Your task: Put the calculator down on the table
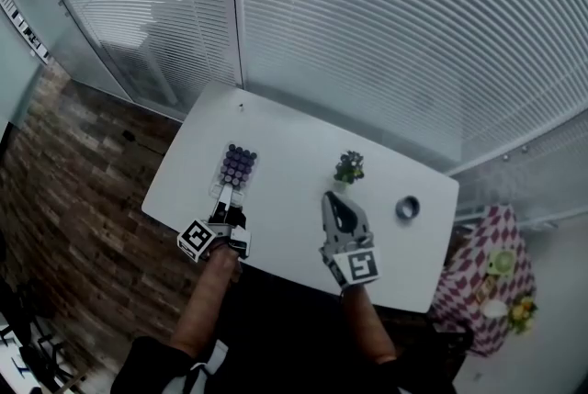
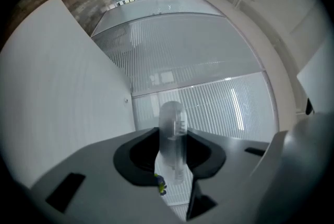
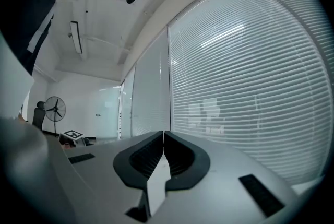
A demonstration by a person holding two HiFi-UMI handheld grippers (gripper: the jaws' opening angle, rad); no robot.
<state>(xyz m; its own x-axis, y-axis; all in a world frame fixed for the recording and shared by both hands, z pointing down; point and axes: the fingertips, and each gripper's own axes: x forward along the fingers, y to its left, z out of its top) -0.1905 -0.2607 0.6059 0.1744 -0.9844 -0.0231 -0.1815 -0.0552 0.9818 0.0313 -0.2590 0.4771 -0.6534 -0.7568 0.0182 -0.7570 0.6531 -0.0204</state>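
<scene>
Calculator [image 1: 237,167] is clamped edge-on in left gripper [image 1: 226,193], left of centre in head view, over white table [image 1: 294,135]; contact with table can't be told. Right gripper [image 1: 336,201]: 2 jaws pressed together, nothing held.

The surface [image 1: 292,164] lies bare between calculator [image 1: 237,167] and plant [image 1: 348,167], and along its far edge. The plant and a ring [image 1: 407,208] stand at the right; blinds [image 1: 367,34] wall off the back.
</scene>
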